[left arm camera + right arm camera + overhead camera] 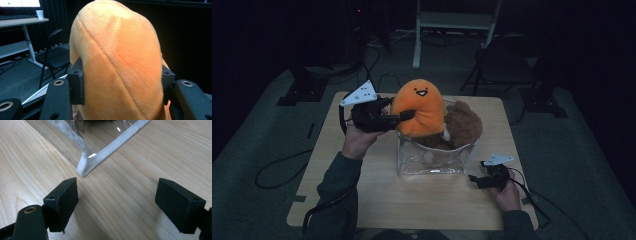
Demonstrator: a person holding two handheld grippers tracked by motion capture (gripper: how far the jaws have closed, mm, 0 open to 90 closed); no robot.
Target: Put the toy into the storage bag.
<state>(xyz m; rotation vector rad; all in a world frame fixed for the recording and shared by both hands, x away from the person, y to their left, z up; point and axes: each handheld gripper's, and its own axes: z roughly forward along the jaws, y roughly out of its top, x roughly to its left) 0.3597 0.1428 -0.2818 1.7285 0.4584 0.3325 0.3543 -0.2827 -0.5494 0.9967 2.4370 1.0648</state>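
While the left gripper (404, 116) is holding its fingers (77, 82) clenched on the orange plush toy (419, 107) above the clear bin (432, 160), the right gripper (477, 179) is resting on the table (412, 200) beside the bin, fingers (63, 200) spread and grasping nothing.

Orange plush (418, 107) in left claw (404, 116)

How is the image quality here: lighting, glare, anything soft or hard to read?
High view: dim, the room behind almost black, the orange plush toy and clear bag still readable. Left gripper view: well lit, the toy fairly sharp, its top slightly washed out. Right gripper view: bright, with small glare spots on the bag; the near jaws look a little soft.
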